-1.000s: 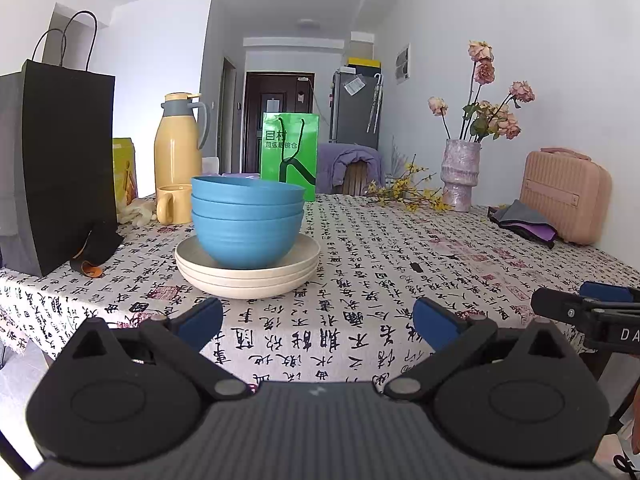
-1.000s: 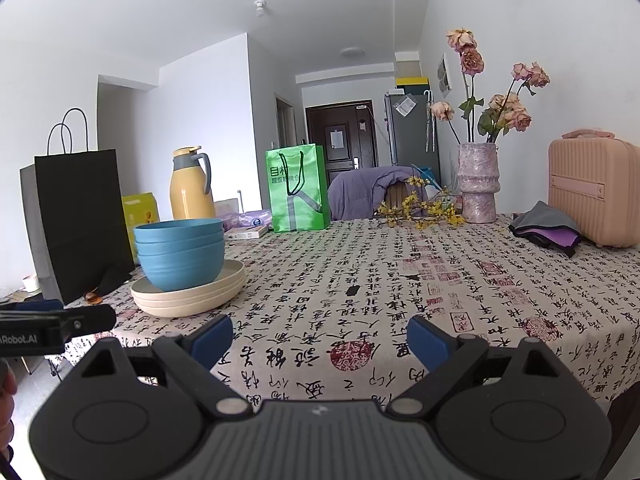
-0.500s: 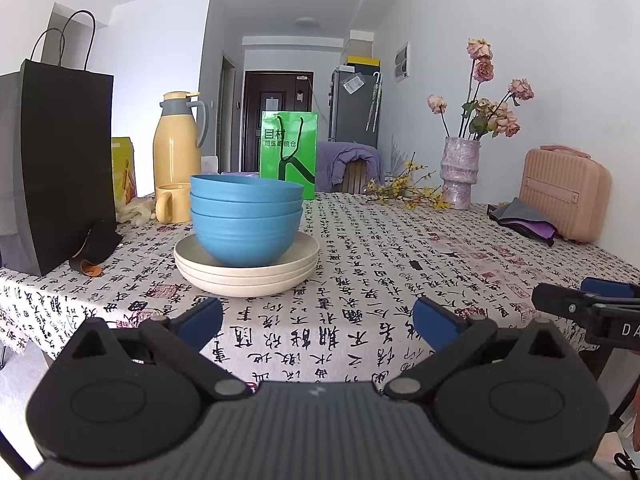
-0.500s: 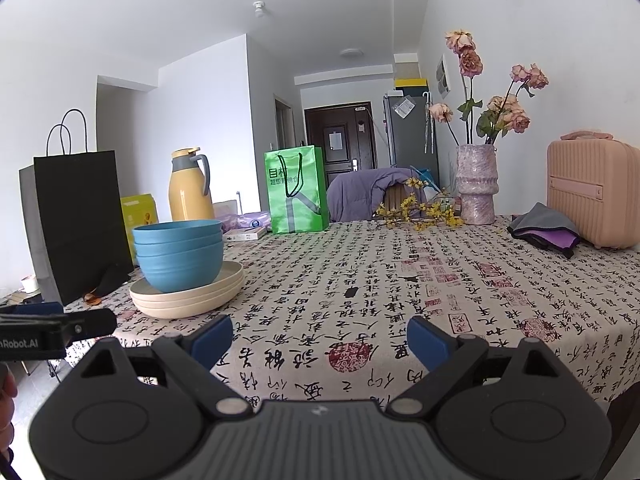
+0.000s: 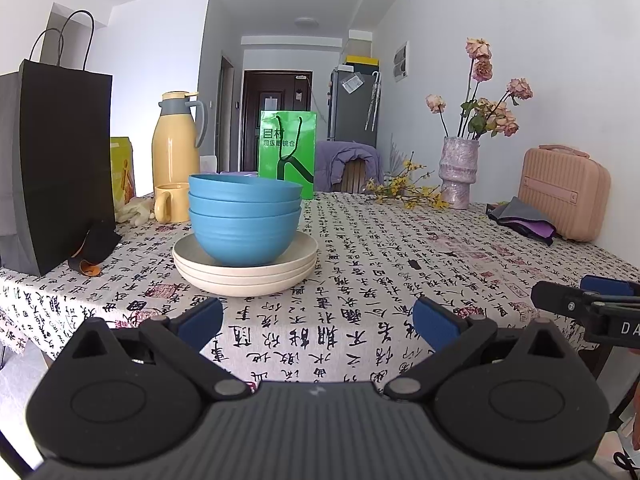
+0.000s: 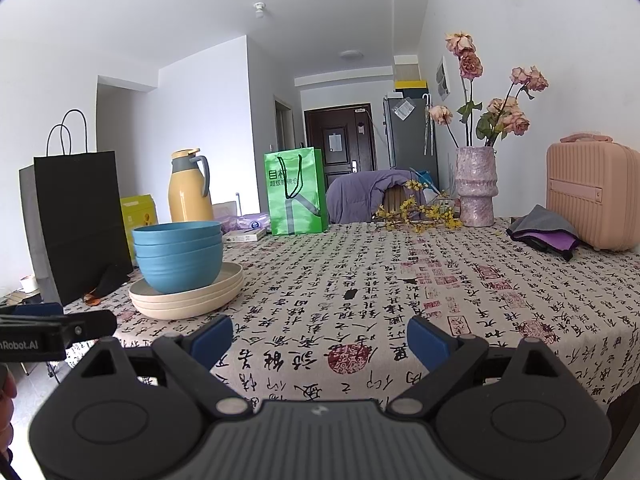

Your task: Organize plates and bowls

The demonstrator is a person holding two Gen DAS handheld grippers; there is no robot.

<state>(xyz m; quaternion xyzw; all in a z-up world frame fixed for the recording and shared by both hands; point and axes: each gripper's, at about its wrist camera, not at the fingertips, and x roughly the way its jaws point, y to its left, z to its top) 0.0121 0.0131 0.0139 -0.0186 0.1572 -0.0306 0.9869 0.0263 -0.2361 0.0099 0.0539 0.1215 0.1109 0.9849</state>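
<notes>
Three blue bowls (image 5: 245,216) are nested and stand on a stack of three cream plates (image 5: 245,272) on the patterned tablecloth. The stack also shows in the right wrist view, bowls (image 6: 178,254) on plates (image 6: 188,298), at the left. My left gripper (image 5: 318,322) is open and empty, low at the table's near edge, just in front of the stack. My right gripper (image 6: 320,338) is open and empty, to the right of the stack and apart from it. Each gripper's tip shows at the edge of the other's view.
A black paper bag (image 5: 56,196), a yellow thermos (image 5: 176,148) and a yellow mug (image 5: 170,202) stand left of and behind the stack. A green bag (image 5: 287,152), a flower vase (image 5: 458,172), a pink case (image 5: 562,196) and folded cloth (image 5: 522,220) are farther back and right.
The left wrist view has shifted slightly; the stack sits a touch lower and nearer. Both grippers stay open and empty.
</notes>
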